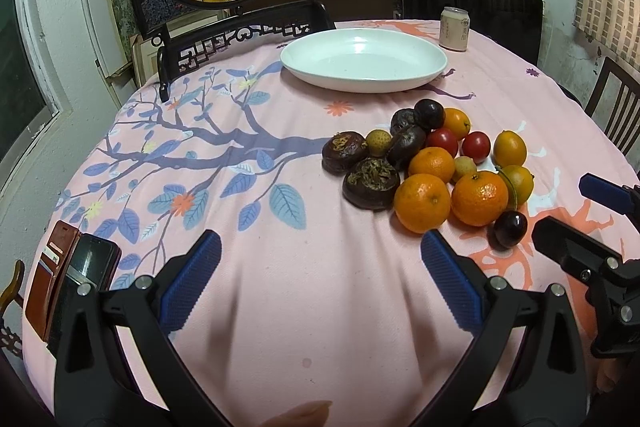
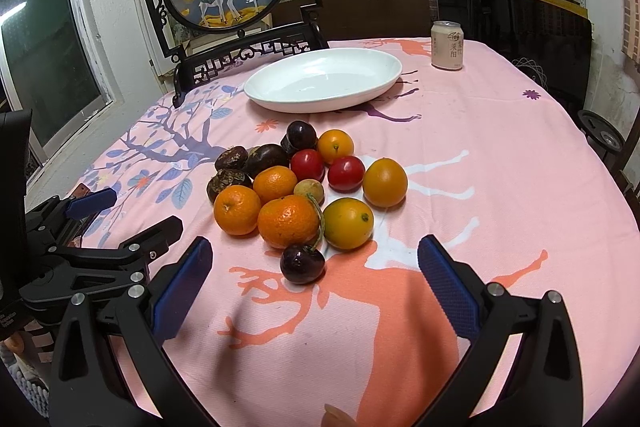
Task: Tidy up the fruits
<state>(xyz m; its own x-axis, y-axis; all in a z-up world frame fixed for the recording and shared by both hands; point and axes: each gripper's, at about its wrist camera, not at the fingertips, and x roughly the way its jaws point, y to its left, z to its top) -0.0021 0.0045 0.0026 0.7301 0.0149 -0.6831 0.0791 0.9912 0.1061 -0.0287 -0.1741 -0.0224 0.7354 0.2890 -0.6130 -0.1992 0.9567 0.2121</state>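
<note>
A: Where do we find the fruit? 
B: The fruit pile (image 2: 304,187) lies bunched on the pink tablecloth (image 2: 500,167), on the near side of the empty white plate (image 2: 280,103), apart from it. The dark cherry (image 2: 302,263) sits at the pile's near edge, just beside an orange (image 2: 288,221).

A: And our tools? 
B: The right gripper (image 2: 312,263) is spread wide and holds nothing; the cherry lies just ahead, between the lines of its fingers. The left gripper (image 1: 320,255) is likewise spread and empty, aimed at bare cloth, with the pile ahead and to its right.

A: How should we take the first piece well? 
B: We judge the cherry the easiest start: close gently on its round body, clear of the stem, without nudging its neighbours, since round fruit may roll. Then carry it to the plate.
</note>
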